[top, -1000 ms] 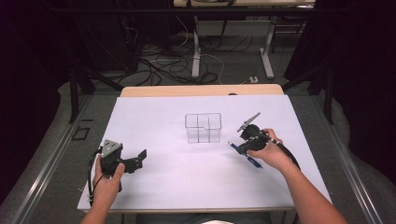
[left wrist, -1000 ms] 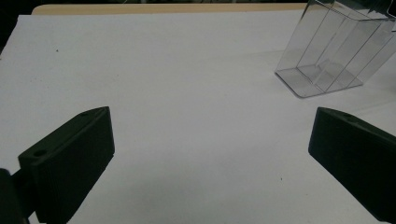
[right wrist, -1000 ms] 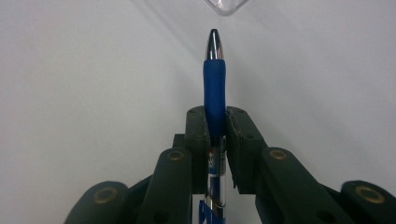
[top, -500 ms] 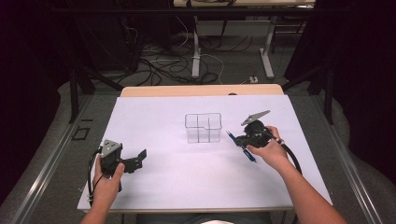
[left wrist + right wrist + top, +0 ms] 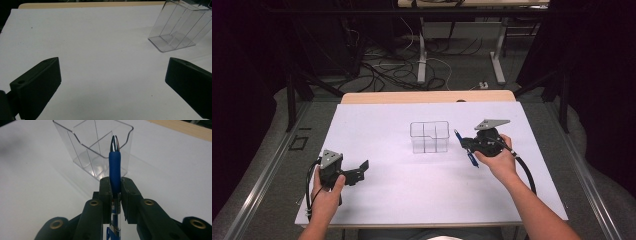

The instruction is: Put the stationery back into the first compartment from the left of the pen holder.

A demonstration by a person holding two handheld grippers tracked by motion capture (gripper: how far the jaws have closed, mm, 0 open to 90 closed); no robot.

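Note:
A clear plastic organiser box (image 5: 429,136) with inner dividers stands at the middle of the white table (image 5: 422,195). My right gripper (image 5: 468,143) is just to its right, lifted off the table and shut on a blue pen (image 5: 464,147). In the right gripper view the pen (image 5: 114,167) stands between the jaws with its silver tip pointing at the box (image 5: 95,150). My left gripper (image 5: 360,170) rests near the table's front left, open with nothing between its fingers (image 5: 37,85). The box (image 5: 181,27) sits at the upper right of the left gripper view.
A wooden strip (image 5: 427,96) edges the table's far side. Beyond it, cables (image 5: 412,65) and table legs stand on the floor. A cable (image 5: 524,170) trails from the right gripper along the forearm.
My right gripper has lifted the blue pen off the table and carried it left, closer to the clear box. The left gripper has stayed put.

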